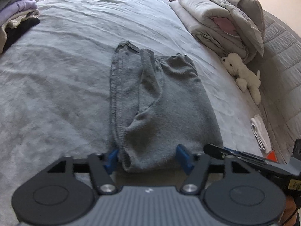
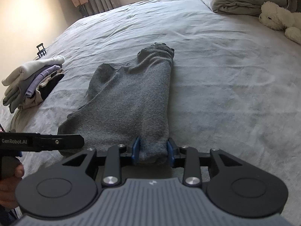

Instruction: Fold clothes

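A dark grey garment [image 1: 158,101] lies folded lengthwise on the grey bedspread [image 1: 56,86], its near end toward me. My left gripper [image 1: 148,158] is open, its blue pads either side of the garment's near left corner. In the right wrist view the same garment [image 2: 131,101] runs away from me. My right gripper [image 2: 153,151] is open, its blue pads straddling the near right corner. The left gripper shows in the right wrist view [image 2: 41,142] at the left edge; the right one shows in the left wrist view [image 1: 244,156].
A stack of folded clothes [image 2: 33,82] sits at the left of the bed [image 1: 17,9]. Folded duvets [image 1: 225,18] and a white plush toy [image 1: 242,73] lie on the right. A small white folded item [image 1: 260,131] lies near the bed edge.
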Tool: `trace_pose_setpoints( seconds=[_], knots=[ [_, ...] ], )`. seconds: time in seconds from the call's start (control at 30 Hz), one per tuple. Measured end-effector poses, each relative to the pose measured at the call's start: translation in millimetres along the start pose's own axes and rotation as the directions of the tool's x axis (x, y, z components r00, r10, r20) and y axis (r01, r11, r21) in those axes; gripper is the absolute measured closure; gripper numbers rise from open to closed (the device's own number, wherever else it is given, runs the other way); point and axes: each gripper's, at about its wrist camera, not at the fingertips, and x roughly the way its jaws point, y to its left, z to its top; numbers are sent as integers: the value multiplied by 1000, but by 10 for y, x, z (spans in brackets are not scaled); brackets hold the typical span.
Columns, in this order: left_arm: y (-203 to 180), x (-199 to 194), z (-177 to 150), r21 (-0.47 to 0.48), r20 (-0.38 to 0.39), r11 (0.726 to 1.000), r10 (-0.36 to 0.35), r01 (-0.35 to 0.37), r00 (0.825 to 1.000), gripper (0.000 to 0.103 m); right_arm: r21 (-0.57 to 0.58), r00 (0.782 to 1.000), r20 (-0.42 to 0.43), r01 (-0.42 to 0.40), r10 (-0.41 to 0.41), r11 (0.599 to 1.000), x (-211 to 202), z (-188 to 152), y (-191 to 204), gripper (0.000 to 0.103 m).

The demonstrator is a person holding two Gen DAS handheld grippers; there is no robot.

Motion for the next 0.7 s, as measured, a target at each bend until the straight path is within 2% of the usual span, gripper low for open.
trace_pose_setpoints(
  seconds=[0.07, 0.2, 0.4, 0.6, 0.7],
  knots=[
    [17, 2, 9, -5, 9, 1000, 5, -5, 1000, 70, 12, 1000, -1, -3, 3, 1000, 9, -5, -13, 66],
    [6, -25, -7, -15, 31, 1000, 15, -14, 999, 81, -2, 1000, 10, 1, -1, 1000, 15, -22, 20, 66],
    [-81, -96, -24, 20, 70, 999, 36, -37, 997, 83, -31, 999, 35, 16, -15, 999, -6, -27, 75, 67],
    [-11, -50, 2, -15, 46, 1000, 19, -18, 999, 83, 11, 1000, 28, 3, -4, 1000, 30, -20, 16, 65],
    [20, -30, 9, -34, 38, 999, 6, -4, 999, 81, 25, 1000, 31, 0, -1, 1000, 36, -20, 4, 59]
  ],
)
